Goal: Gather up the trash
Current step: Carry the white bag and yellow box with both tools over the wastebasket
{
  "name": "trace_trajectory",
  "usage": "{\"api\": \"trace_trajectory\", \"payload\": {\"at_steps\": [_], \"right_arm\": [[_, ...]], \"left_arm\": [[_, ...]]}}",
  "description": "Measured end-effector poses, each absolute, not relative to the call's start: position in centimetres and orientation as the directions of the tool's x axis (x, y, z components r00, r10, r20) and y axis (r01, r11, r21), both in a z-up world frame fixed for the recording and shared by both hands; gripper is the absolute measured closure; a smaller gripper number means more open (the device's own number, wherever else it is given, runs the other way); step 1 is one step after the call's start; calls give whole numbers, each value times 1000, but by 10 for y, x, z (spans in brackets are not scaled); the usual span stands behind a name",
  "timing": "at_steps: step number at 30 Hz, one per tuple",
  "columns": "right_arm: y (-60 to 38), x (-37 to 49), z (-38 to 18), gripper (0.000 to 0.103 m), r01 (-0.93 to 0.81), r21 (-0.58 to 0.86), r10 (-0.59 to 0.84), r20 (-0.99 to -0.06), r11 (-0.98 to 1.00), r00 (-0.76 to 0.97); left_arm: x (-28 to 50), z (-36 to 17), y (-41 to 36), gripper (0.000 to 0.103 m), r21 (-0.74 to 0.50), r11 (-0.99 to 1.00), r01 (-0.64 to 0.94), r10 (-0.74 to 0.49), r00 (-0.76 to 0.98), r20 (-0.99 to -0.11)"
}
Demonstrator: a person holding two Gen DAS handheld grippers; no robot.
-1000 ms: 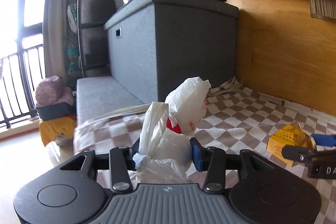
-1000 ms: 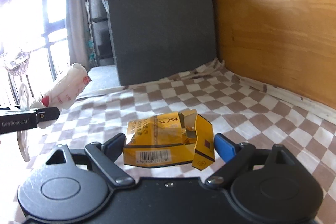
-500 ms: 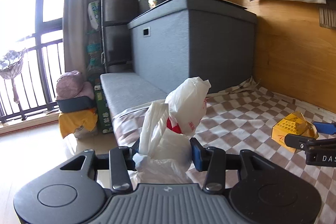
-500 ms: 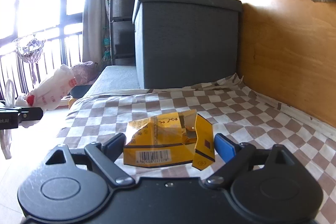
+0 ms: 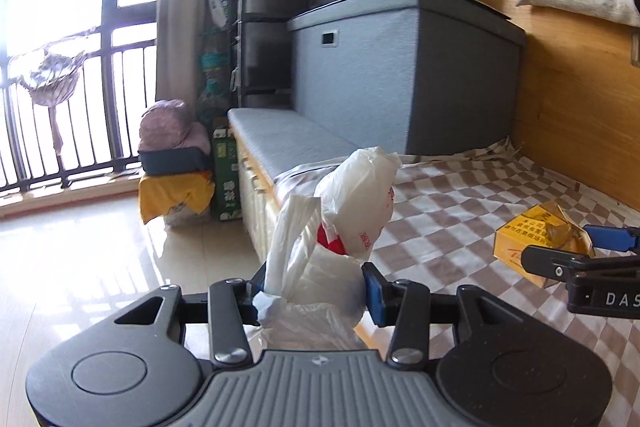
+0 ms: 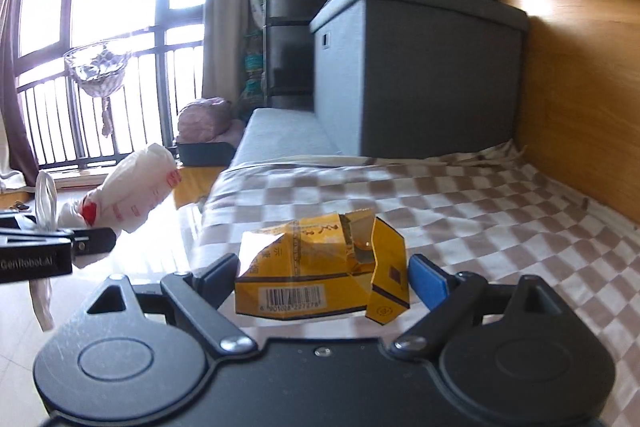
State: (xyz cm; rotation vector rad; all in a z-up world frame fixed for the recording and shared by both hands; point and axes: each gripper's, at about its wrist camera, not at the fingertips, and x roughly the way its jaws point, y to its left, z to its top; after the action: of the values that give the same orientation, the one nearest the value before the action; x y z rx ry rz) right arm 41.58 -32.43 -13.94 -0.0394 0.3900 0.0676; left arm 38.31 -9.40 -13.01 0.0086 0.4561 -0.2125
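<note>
Left gripper (image 5: pixel 314 289) clamps a bunched white plastic bag (image 5: pixel 352 211) with red print, carried over the edge of the checkered sheet (image 5: pixel 452 195) — right gripper (image 6: pixel 324 277) grips a crushed yellow carton (image 6: pixel 320 267), barcode facing the camera, jaws wide around it, above that sheet near the grey storage box (image 6: pixel 416 75).

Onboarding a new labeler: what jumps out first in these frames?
The crumpled yellow carton held between the right gripper's fingers, above the checkered cloth. Then the white plastic bag bunched in the left gripper, with the bright barred window at far left.
</note>
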Motion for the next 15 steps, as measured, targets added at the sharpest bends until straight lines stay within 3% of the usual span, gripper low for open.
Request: {"api": "trace_trajectory", "payload": {"at_steps": [15], "right_arm": [[-198, 412, -148, 12, -183, -17, 152, -480, 983, 864]], "left_arm": [[353, -143, 32, 57, -139, 990, 0, -67, 875, -479]]}}
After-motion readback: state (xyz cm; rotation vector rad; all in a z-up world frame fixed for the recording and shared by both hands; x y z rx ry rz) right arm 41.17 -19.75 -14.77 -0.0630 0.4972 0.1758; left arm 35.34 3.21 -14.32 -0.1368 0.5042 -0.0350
